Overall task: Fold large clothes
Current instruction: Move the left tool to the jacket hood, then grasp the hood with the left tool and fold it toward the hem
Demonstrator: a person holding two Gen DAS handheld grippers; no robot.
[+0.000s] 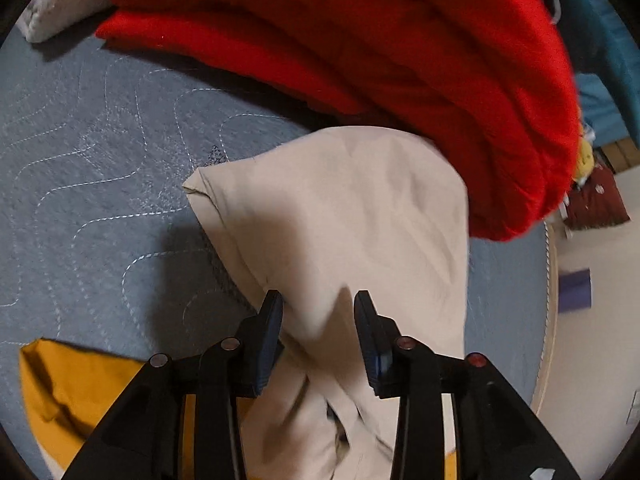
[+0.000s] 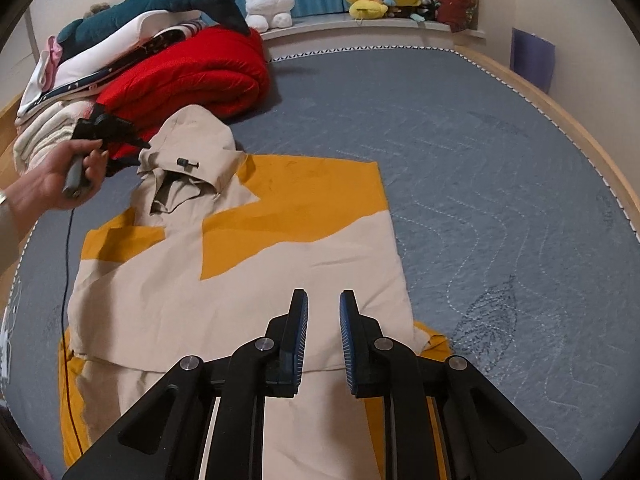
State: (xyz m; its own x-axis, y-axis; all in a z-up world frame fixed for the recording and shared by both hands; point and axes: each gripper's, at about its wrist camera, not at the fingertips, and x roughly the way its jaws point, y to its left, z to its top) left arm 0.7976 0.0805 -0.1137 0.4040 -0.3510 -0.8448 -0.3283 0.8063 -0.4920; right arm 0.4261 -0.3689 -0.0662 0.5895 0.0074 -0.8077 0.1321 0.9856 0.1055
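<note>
On the bed (image 2: 460, 128), over its grey-blue quilted cover, a beige and mustard hooded jacket (image 2: 240, 280) lay mostly flattened into a rough rectangle, its sides apparently already turned in so that the yellow panels showed through angled beige flaps. The lower part bunched loosely nearest the right tongs (image 2: 323, 300), which hovered above the near hem with the pads a narrow gap apart and nothing between them; they gripped nothing.

At the far end the hood (image 1: 340, 208) stood up in a soft peak, just beside a rolled red quilt (image 1: 400, 40). The left tongs (image 1: 318, 300), held in a person's hand (image 2: 52, 180), pointed down at the hood. Their pads stood apart with hood cloth lying between and below them, though I saw neither pad pressing on it, so I took the hood as let go rather than held.

My judgement was that the folding stood about midway: the width had been narrowed, but the hood was not yet laid flat onto the body, the lower end remained rumpled, and the lengthwise folds into a compact bundle were all left to do.
</note>
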